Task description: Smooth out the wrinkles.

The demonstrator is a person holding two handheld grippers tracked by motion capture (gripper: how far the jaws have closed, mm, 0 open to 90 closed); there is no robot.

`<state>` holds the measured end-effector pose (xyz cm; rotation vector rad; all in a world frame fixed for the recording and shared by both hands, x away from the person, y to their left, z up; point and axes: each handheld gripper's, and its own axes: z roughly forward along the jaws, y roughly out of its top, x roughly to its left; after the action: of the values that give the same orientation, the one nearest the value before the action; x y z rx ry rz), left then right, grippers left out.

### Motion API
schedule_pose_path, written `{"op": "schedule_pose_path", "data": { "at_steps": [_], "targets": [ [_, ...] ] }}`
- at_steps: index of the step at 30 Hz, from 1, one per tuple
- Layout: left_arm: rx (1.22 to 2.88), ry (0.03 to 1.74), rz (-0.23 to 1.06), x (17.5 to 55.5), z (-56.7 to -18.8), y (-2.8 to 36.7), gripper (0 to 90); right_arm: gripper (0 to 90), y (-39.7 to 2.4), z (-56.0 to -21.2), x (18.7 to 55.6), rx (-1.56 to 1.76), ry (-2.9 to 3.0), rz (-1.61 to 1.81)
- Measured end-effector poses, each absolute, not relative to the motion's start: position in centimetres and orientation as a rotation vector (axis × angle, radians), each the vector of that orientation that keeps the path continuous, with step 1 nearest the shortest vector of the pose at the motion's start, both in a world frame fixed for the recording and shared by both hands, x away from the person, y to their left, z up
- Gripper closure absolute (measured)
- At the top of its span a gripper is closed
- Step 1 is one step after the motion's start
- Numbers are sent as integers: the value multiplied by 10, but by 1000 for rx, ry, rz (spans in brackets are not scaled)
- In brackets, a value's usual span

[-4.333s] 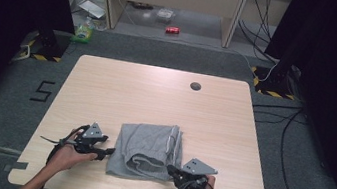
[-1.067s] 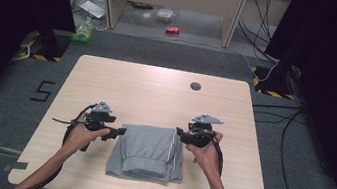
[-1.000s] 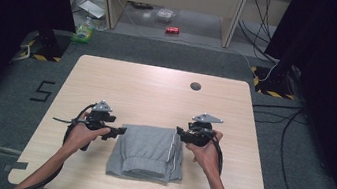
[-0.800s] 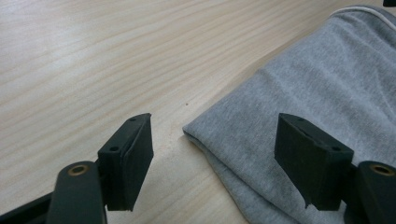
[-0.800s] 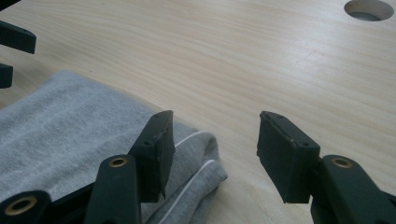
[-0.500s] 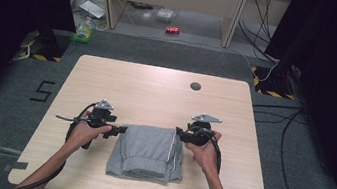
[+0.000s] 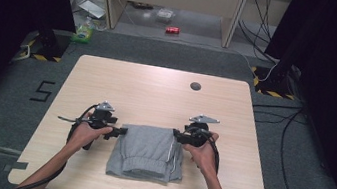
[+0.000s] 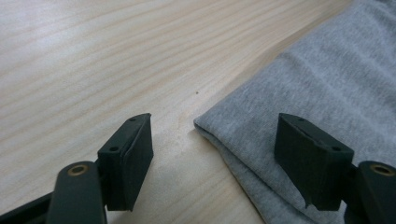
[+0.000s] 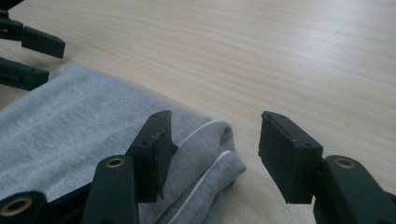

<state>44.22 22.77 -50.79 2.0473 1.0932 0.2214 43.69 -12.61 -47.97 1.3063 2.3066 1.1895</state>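
Observation:
A folded grey garment with a white stripe lies on the near half of the wooden table. My left gripper stands open at the garment's far left corner. In the left gripper view the cloth has its corner between the spread jaws of that gripper. My right gripper is open at the far right corner. In the right gripper view the grey garment and its white stripe reach in between the open jaws of my right gripper. The left gripper shows at that view's top left.
A dark round cable hole sits near the table's far edge. On the floor beyond lie a red can and a green bottle. Cables run on the floor to the right.
Since 4.3 s ago both grippers moved from the garment's near edge to its far corners, and the garment lies flatter. Over the last second they edged slightly inward.

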Motion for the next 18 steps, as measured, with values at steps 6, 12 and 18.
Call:
{"op": "schedule_pose_path", "data": {
  "at_steps": [6,12,18],
  "targets": [
    [2043,1078,227,443,-513,226,291,459,-127,-494,440,1328,2354,1137],
    [2072,1050,300,441,-514,225,362,470,-129,-503,441,1376,2367,1143],
    [2080,1017,318,439,-515,222,399,516,-129,-507,441,1420,2373,1177]
  ]
}}
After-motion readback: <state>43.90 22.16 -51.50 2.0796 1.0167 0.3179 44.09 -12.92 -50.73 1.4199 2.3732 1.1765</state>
